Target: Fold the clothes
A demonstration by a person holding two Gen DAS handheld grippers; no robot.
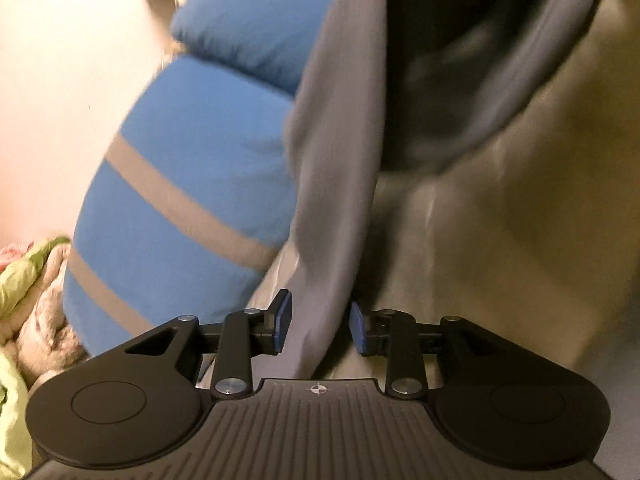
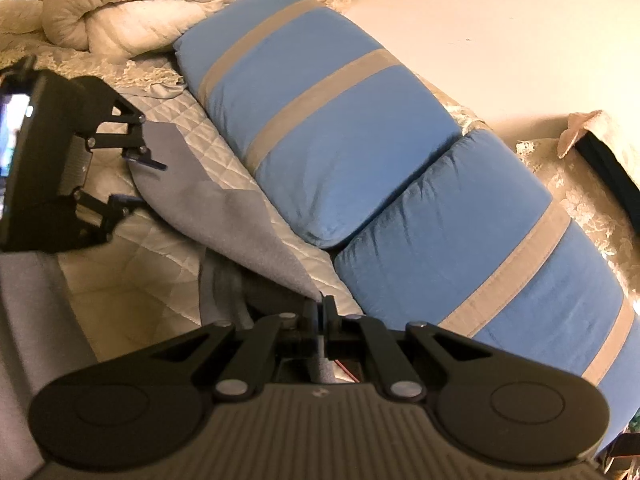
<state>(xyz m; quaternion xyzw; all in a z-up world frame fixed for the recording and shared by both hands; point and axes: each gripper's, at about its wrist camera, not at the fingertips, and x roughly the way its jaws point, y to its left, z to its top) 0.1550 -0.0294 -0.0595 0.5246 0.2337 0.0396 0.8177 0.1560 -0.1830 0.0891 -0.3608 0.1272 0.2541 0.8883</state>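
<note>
A grey garment [image 2: 224,204] is lying stretched over a quilted bedspread [image 2: 132,276] on a bed, just beside two blue pillows with grey stripes. In the right wrist view its visible edge is running as a long diagonal band from the left tongs [image 2: 138,180] at the upper left down to the right tongs [image 2: 323,312] at the bottom centre. Much of the garment is hidden: its lower part is slipping out of sight behind the right tongs' body, and another grey fold is cut off at the left edge, so what kind of garment it is cannot be told.

In the left wrist view the picture is blurred. The same grey cloth [image 1: 336,184] is hanging as a tall strip running up and down the frame, passing between the blue pads [image 1: 282,322] of the left tongs [image 1: 320,322]. The jaws are standing apart there, with the cloth between them, possibly brushing one pad.

The right tongs are clenched tight on a corner of the cloth, jaws pressed together with grey fabric poking out above them.

One pillow [image 2: 320,120] is lying end to end with the other [image 2: 480,264]. A rumpled cream duvet [image 2: 120,8] is heaped beyond them, against a pale wall [image 2: 500,32].
</note>
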